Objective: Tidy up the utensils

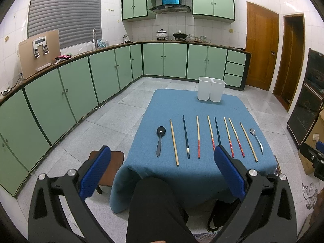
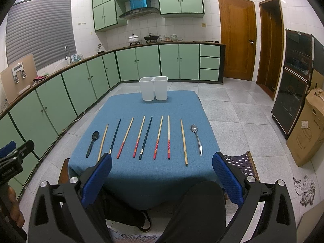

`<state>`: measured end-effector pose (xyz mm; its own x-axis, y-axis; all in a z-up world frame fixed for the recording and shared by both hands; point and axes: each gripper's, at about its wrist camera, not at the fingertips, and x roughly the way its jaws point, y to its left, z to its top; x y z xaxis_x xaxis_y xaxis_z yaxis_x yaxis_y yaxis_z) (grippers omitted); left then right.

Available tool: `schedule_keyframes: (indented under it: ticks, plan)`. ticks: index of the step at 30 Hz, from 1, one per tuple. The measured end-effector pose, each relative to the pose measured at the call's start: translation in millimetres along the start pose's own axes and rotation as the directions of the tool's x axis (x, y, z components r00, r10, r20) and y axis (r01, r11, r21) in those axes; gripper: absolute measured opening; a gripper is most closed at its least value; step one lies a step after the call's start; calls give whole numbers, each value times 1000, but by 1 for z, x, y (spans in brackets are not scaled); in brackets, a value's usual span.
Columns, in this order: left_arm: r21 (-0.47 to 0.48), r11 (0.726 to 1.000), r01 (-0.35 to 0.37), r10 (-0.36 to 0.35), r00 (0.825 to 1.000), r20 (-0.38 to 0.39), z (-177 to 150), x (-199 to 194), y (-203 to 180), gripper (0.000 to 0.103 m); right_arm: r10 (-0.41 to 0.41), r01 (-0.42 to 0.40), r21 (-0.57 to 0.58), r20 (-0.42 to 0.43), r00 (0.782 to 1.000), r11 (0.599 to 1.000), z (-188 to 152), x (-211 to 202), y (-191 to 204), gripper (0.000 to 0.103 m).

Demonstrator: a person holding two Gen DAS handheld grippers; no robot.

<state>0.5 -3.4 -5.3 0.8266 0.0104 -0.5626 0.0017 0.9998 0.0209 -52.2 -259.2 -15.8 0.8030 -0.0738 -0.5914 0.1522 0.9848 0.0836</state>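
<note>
A table under a blue cloth carries a row of utensils. At its left end lies a black spoon, at its right end a metal spoon. Between them lie several chopsticks: plain wood, dark blue and red-handled. A white two-compartment holder stands empty at the far edge. My left gripper hovers open before the near edge, holding nothing. My right gripper is open too, also short of the table.
A person's leg in black is below the near edge. A wooden stool stands left of the table, a woven seat to its right. A cardboard box and a dark cabinet stand further right. Green cabinets line the left.
</note>
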Motion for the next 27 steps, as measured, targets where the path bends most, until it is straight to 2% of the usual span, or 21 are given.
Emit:
schedule_keyframes:
  ticks: [27]
  plan:
    - [-3, 1000, 2, -2, 1000, 2, 1, -2, 0, 98, 0, 0, 0, 0, 1000, 1000, -1, 1, 1, 97]
